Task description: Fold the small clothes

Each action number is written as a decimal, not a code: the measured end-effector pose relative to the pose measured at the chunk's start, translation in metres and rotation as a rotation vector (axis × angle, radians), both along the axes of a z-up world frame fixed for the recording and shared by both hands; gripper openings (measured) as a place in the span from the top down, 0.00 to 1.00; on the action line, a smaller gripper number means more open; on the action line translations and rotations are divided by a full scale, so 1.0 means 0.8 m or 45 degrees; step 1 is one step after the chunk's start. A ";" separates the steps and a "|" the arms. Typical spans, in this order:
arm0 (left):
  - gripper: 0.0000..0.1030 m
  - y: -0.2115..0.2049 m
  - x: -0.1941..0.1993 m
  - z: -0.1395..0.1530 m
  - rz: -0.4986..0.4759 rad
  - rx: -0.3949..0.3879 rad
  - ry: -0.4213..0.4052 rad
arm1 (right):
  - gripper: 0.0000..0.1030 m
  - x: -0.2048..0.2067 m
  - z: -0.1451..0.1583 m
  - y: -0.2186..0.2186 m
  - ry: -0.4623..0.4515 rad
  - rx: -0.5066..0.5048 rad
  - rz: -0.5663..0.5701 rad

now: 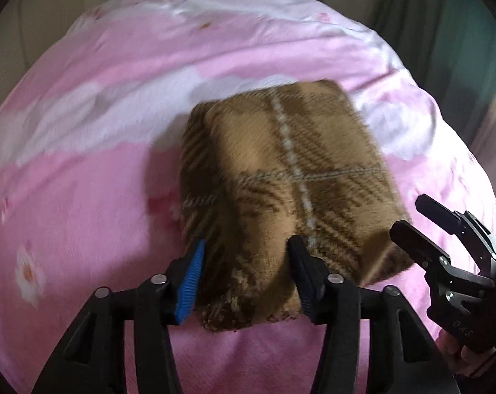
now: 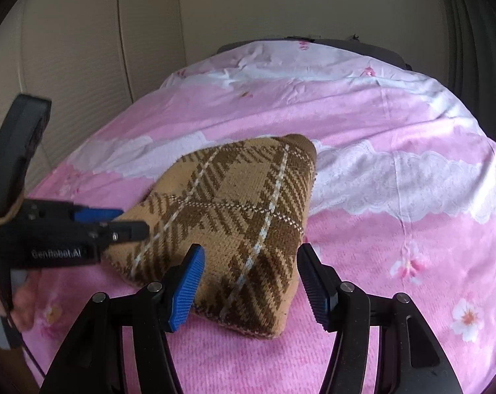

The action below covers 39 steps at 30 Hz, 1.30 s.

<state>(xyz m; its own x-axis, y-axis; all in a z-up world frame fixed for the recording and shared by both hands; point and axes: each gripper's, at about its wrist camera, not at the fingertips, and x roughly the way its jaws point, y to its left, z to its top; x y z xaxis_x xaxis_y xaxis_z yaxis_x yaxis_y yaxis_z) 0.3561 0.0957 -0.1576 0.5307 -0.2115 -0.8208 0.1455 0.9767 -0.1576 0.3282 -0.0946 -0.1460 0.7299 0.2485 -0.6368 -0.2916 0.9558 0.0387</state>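
Note:
A brown plaid knitted garment [image 1: 281, 190] lies folded into a compact square on the pink bed cover [image 1: 83, 180]; it also shows in the right wrist view [image 2: 235, 216]. My left gripper [image 1: 244, 262] is open, its fingers straddling the garment's near edge. It shows from the side in the right wrist view [image 2: 126, 223], at the garment's left corner. My right gripper [image 2: 251, 272] is open, its fingers either side of the garment's near corner. It shows in the left wrist view [image 1: 418, 220] at the garment's right corner.
The pink and white flowered cover [image 2: 395, 170] spans the whole bed. A beige wall [image 2: 83, 49] stands behind and to the left. A dark green curtain [image 1: 445, 32] hangs at the far right.

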 end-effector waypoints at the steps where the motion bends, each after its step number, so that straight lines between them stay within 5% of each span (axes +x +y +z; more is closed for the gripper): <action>1: 0.47 0.003 -0.003 -0.005 0.013 -0.008 -0.002 | 0.43 0.003 -0.005 0.003 0.014 -0.027 0.004; 6: 0.43 0.017 -0.016 -0.025 0.085 -0.098 -0.019 | 0.38 0.012 -0.026 0.005 0.082 -0.059 0.034; 11: 0.44 0.011 -0.033 0.003 0.099 -0.106 -0.116 | 0.35 0.013 -0.013 -0.013 0.094 0.037 0.031; 14: 0.32 0.016 -0.044 0.021 0.192 -0.077 -0.169 | 0.30 0.024 0.000 -0.035 0.106 0.166 0.027; 16: 0.27 0.024 -0.052 0.027 0.298 -0.078 -0.205 | 0.18 0.039 0.002 -0.053 0.139 0.294 0.018; 24: 0.16 0.045 -0.057 -0.011 0.508 -0.379 -0.098 | 0.13 0.103 -0.018 -0.095 0.387 0.604 0.029; 39: 0.09 0.033 -0.052 -0.065 0.660 -0.729 -0.067 | 0.13 0.193 -0.083 -0.076 0.661 0.784 0.197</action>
